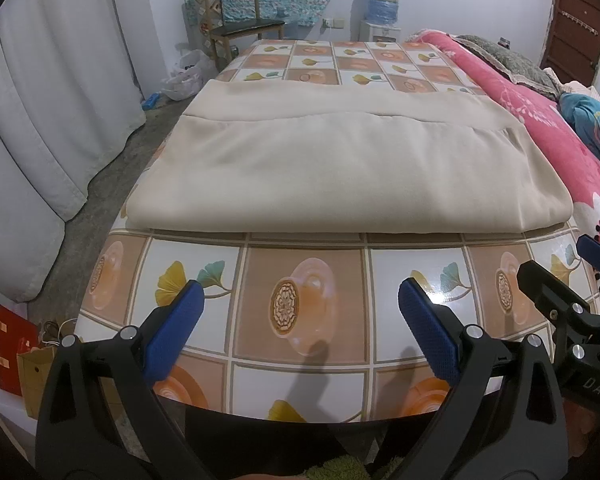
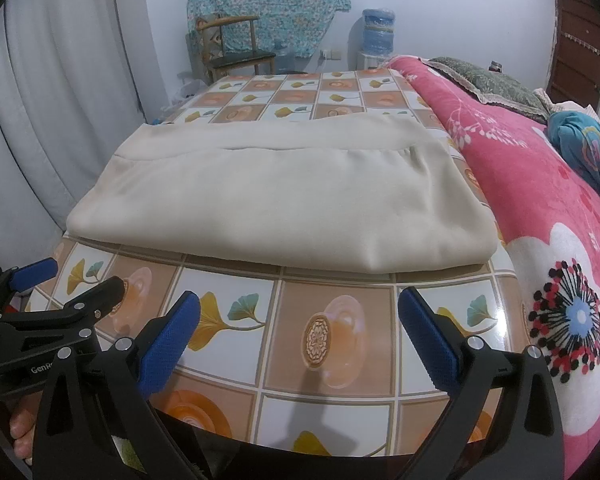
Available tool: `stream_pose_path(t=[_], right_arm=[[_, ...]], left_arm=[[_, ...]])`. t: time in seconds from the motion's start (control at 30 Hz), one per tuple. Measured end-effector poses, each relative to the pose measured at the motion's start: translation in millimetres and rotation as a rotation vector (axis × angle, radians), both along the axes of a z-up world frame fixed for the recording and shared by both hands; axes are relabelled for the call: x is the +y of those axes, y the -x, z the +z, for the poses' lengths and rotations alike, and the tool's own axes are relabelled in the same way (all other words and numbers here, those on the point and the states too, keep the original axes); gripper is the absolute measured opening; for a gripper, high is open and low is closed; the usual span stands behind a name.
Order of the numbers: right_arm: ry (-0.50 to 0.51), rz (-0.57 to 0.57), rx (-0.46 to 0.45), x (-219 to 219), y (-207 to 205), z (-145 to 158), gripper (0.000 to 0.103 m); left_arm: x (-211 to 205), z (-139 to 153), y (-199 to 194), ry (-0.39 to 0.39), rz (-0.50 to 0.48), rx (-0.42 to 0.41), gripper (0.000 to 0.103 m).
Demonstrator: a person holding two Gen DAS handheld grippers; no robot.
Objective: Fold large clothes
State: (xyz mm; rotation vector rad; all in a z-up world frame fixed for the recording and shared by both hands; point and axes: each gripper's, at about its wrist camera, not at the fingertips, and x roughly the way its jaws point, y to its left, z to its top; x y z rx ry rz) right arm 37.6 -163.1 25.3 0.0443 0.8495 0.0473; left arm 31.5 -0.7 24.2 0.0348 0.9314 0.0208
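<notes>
**Softly does it: thick cloth, grab the corners**

Both my left gripper (image 1: 300,332) and right gripper (image 2: 300,332) hang empty, fingers apart, over the table (image 1: 300,360). Ahead lies the beige garment (image 1: 340,172), folded flat. It looks soft, thick, floppy; I'd pinch its near corners.

The folded garment (image 1: 340,168) lies on the table (image 1: 300,280), toward its middle. Both grippers hover over the table's near edge, jaws apart: left gripper (image 1: 300,328) to the left, right gripper (image 2: 300,336) beside it. A bed (image 2: 540,200) adjoins the table's right side. A chair (image 1: 240,20) stands behind the table.
</notes>
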Motion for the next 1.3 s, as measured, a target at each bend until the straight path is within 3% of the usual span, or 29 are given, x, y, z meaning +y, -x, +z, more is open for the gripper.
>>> stream_pose_path(t=[1.3], right_arm=[[0.000, 0.007, 0.007, -4.3, 1.1, -4.1, 0.096]], left_arm=[[1.8, 0.2, -0.5, 0.003, -0.001, 0.002, 0.094]])
